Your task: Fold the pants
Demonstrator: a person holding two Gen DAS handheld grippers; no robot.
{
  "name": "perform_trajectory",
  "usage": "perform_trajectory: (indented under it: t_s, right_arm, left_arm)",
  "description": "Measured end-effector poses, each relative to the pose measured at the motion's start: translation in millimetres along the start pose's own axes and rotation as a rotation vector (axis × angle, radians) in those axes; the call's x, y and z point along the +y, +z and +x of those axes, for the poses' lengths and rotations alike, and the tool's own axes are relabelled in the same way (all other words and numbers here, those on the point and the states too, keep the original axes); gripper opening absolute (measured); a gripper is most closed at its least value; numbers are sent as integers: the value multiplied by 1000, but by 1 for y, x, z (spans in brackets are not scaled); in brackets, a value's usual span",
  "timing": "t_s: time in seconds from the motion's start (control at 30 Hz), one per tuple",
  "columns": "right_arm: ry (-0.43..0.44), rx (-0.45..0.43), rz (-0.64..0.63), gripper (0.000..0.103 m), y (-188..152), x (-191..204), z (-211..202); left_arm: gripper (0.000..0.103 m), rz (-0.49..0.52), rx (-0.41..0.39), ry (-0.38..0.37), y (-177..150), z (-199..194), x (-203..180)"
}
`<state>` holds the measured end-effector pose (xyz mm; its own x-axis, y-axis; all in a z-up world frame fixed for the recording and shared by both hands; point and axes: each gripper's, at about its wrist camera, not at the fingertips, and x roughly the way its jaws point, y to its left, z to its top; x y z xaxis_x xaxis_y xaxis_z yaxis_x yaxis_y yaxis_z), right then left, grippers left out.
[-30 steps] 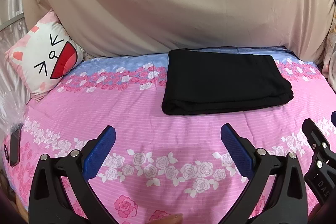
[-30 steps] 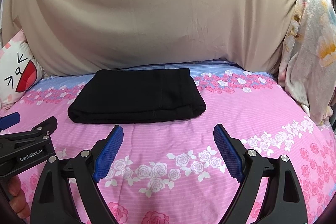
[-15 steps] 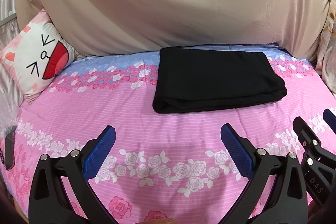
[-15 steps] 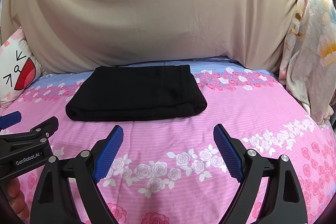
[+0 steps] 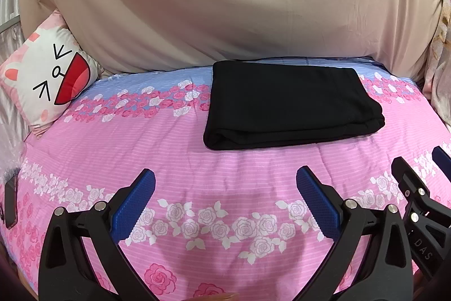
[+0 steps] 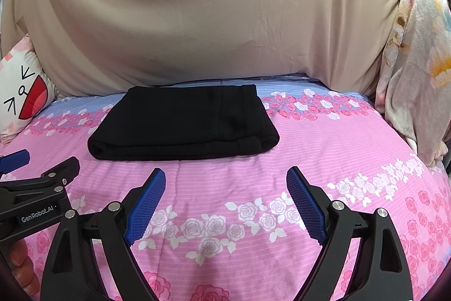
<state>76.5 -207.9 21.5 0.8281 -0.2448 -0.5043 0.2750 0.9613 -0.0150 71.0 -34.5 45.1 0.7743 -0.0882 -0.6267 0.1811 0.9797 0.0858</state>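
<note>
The black pants (image 5: 290, 103) lie folded into a flat, thick rectangle on the pink rose-print bedspread (image 5: 197, 157), which serves here as the landmark: they sit on its far half, where the pink gives way to a pale blue band, their back edge close under the beige sheet (image 5: 225, 4) that hangs behind the bed. The rolled fold of the bundle faces the cameras, and in the right wrist view the pants (image 6: 183, 123) show a vertical seam and a layered right end. The left gripper (image 5: 225, 202) hovers over the near part of the bedspread with its blue-padded fingers (image 5: 132, 205) spread wide and nothing between them; it is well short of the pants and does not touch them. The right gripper (image 6: 225, 202) is likewise spread open and empty above the near part of the bedspread, also apart from the pants. Each gripper appears at the edge of the other's view, the left one (image 6: 36, 188) at the bedspread's near-left side and the right one (image 5: 422, 202) at its near-right side. A cat-face cushion (image 5: 48, 78) leans at the bedspread's far-left corner, a floral quilt (image 6: 417, 69) is bunched at its right edge, and a dark phone (image 5: 10, 202) lies at its left edge.
</note>
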Motion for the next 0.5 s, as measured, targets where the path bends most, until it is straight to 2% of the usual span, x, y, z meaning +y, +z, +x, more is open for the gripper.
perform_trajectory:
  t_s: [0.5]
  right_arm:
    - [-2, 1, -1, 85, -1, 1, -1]
  left_arm:
    - [98, -1, 8, -17, -2, 2, -1]
